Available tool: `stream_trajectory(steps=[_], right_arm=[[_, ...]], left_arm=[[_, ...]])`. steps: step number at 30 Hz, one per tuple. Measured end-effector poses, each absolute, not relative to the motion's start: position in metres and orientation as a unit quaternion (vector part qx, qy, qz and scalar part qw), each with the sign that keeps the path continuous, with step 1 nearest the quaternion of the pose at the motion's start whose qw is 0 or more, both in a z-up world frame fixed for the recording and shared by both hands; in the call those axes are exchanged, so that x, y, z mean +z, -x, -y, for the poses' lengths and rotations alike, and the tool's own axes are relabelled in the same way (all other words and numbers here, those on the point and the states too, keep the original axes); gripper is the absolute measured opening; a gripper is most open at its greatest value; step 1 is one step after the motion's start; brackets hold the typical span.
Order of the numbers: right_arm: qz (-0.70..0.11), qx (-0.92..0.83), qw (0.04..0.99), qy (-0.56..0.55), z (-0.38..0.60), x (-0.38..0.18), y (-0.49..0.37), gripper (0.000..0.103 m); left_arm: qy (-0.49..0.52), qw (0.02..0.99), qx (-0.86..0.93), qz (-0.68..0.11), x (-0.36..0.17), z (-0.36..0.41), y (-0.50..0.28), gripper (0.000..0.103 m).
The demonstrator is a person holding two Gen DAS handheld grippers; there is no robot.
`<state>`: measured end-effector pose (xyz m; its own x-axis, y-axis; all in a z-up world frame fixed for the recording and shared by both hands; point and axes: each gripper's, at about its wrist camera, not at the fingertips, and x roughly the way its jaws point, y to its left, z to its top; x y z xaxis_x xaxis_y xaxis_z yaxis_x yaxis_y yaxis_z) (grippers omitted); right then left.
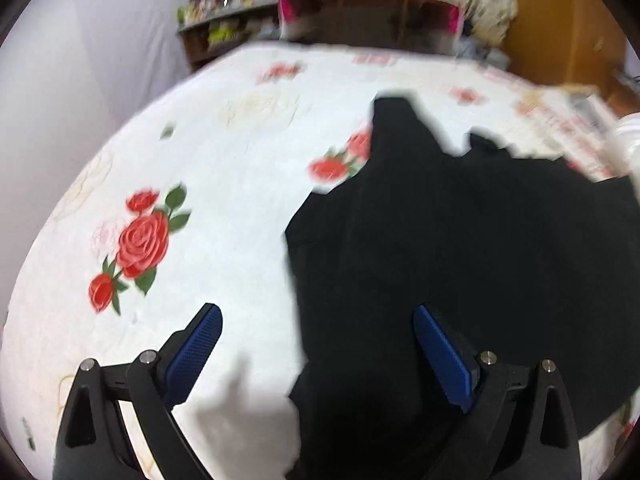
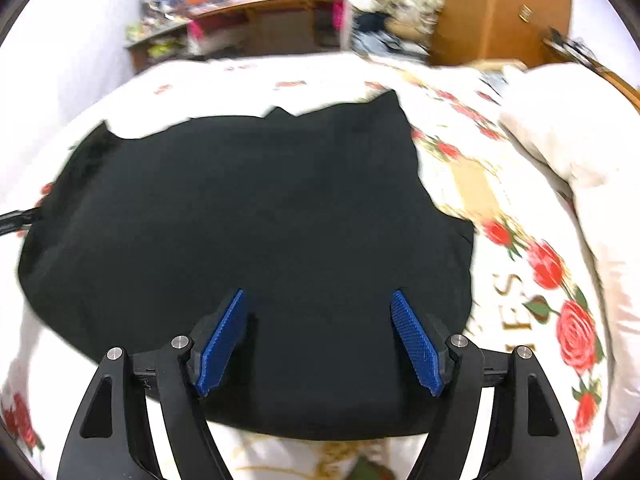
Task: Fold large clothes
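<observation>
Your bed [image 2: 280, 76] carries the black garment [image 2: 248, 216] spread toward its near edge. Both the left gripper [image 1: 318, 344] and right gripper [image 2: 318, 340] hover spread, pinching nothing. Grab 1 layer only and your fold may skew.

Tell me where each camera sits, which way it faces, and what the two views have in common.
Left wrist: on the left gripper, angled down at the black garment's left edge on the rose-print bedsheet; its blue pads show, open.
Right wrist: on the right gripper, angled down over the garment's middle; open, nothing held.
Shared: the garment, the sheet, the wooden desk beyond the bed.
</observation>
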<state>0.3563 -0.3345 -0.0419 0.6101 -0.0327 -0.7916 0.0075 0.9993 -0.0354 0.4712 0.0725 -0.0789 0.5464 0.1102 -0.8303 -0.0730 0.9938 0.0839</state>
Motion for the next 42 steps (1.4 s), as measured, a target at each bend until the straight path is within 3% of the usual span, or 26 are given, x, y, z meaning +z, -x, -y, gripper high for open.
stream_trajectory(steps=[4,9,15,23,25,26,27,42], right_arm=[[-0.464,-0.026,0.885,0.025,0.339,-0.063,-0.362,0.075],[-0.460,-0.008,0.888,0.007,0.352,-0.038,-0.360,0.075],[-0.457,-0.025,0.884,-0.099,0.420,-0.026,-0.357,0.078],[-0.489,0.058,0.831,-0.260,0.458,-0.063,-0.384,0.079],[-0.502,0.065,0.821,-0.264,0.458,-0.074,-0.395,0.083],[-0.508,0.069,0.815,-0.269,0.457,-0.078,-0.399,0.095],[-0.518,0.075,0.806,-0.277,0.457,-0.083,-0.404,0.099],[-0.556,0.130,0.780,-0.257,0.437,-0.111,-0.447,0.103]], left_arm=[[0.026,0.864,0.064,-0.499,-0.095,-0.085,-0.478,0.099],[-0.029,0.866,0.050,-0.497,-0.087,-0.076,-0.478,0.099],[0.024,0.844,0.027,-0.535,-0.085,-0.100,-0.488,0.100],[0.100,0.797,-0.046,-0.594,-0.109,-0.102,-0.497,0.103],[0.109,0.788,-0.060,-0.604,-0.116,-0.099,-0.500,0.103],[0.119,0.782,-0.070,-0.607,-0.118,-0.098,-0.501,0.103],[0.126,0.779,-0.074,-0.610,-0.120,-0.099,-0.503,0.103],[0.136,0.744,-0.098,-0.647,-0.148,-0.077,-0.517,0.103]])
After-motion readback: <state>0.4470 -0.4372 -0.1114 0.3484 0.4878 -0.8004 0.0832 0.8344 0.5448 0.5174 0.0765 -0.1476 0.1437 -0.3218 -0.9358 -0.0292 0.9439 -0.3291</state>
